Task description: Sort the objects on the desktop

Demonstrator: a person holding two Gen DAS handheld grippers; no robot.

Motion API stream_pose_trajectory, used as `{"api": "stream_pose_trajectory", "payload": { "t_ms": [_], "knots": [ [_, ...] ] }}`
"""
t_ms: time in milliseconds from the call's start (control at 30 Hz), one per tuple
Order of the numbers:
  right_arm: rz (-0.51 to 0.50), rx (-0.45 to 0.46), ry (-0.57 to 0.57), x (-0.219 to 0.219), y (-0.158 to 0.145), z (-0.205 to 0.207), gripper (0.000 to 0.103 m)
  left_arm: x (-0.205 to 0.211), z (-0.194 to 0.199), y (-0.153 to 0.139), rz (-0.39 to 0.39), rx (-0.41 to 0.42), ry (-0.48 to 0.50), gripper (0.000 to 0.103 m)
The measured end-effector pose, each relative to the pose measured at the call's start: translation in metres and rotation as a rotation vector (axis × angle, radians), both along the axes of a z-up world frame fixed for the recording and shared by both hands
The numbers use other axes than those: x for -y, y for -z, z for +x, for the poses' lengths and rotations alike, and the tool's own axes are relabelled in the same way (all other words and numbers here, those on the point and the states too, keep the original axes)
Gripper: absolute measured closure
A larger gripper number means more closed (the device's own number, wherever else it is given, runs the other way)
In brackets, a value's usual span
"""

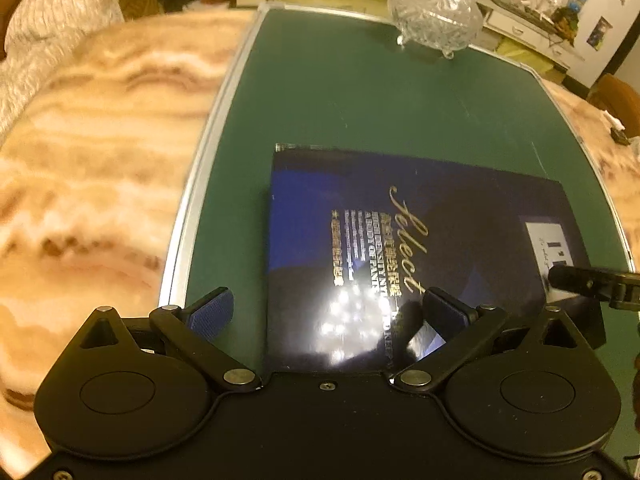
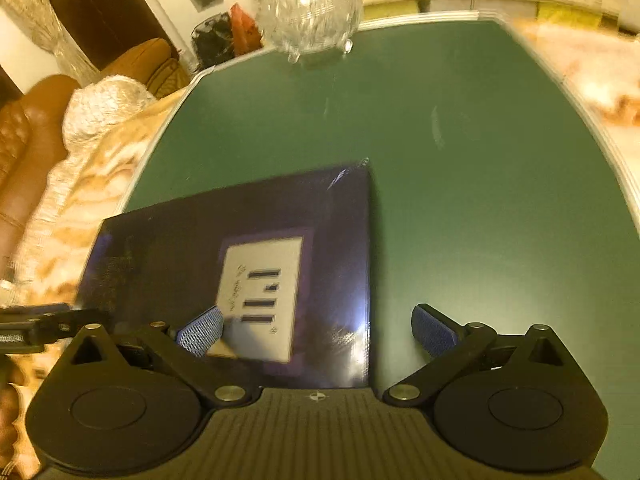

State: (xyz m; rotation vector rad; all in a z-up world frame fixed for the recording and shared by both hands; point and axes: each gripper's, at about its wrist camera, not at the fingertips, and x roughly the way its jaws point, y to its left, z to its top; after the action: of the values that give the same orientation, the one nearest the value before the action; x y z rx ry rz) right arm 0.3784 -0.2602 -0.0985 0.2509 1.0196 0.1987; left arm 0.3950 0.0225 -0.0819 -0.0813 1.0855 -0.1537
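Note:
A flat, glossy dark-blue package (image 1: 400,240) with gold script lies on the green board (image 1: 360,92). My left gripper (image 1: 328,312) hovers over its near left part, open wide. The package's left edge runs between the blue pads, and neither pad touches it. In the right wrist view the same package (image 2: 160,248) shows a white label (image 2: 260,300). My right gripper (image 2: 316,334) is open above its near right part, with the left pad over the label and the right pad over the bare green board (image 2: 480,160). Each gripper's tip shows at the edge of the other's view.
A cut-glass lidded bowl (image 1: 436,12) (image 2: 308,4) stands on small feet at the board's far edge. The board has a metal frame (image 1: 200,184) and rests on an orange marbled table (image 1: 80,160). Chairs with a white knitted cover (image 2: 104,108) stand beyond the table.

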Motion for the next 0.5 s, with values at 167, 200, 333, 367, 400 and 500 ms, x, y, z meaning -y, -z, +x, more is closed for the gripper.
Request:
{"api": "stream_pose_trajectory", "payload": {
  "t_ms": [167,200,333,367,400,500],
  "knots": [
    [-0.017,-0.023,-0.01,-0.005,-0.001,0.002,0.0,0.005,0.0,-0.003,0.015,0.001,0.007,0.0],
    [-0.018,-0.028,-0.022,-0.008,0.0,0.002,0.0,0.008,0.0,-0.002,0.03,0.0,0.012,0.001],
    [-0.029,-0.051,-0.04,-0.017,0.0,0.004,0.0,0.015,-0.002,0.0,0.043,-0.003,0.037,0.004],
    [-0.033,-0.056,-0.037,-0.018,-0.001,0.005,0.0,0.015,-0.002,0.0,0.04,-0.006,0.04,0.009],
    [-0.032,-0.067,-0.025,-0.018,-0.001,0.007,0.0,0.015,-0.001,0.001,0.038,-0.012,0.036,0.01],
    [-0.006,-0.085,-0.04,-0.019,0.001,0.008,0.0,0.009,0.003,0.002,0.008,-0.029,0.01,0.013]
  ]
}}
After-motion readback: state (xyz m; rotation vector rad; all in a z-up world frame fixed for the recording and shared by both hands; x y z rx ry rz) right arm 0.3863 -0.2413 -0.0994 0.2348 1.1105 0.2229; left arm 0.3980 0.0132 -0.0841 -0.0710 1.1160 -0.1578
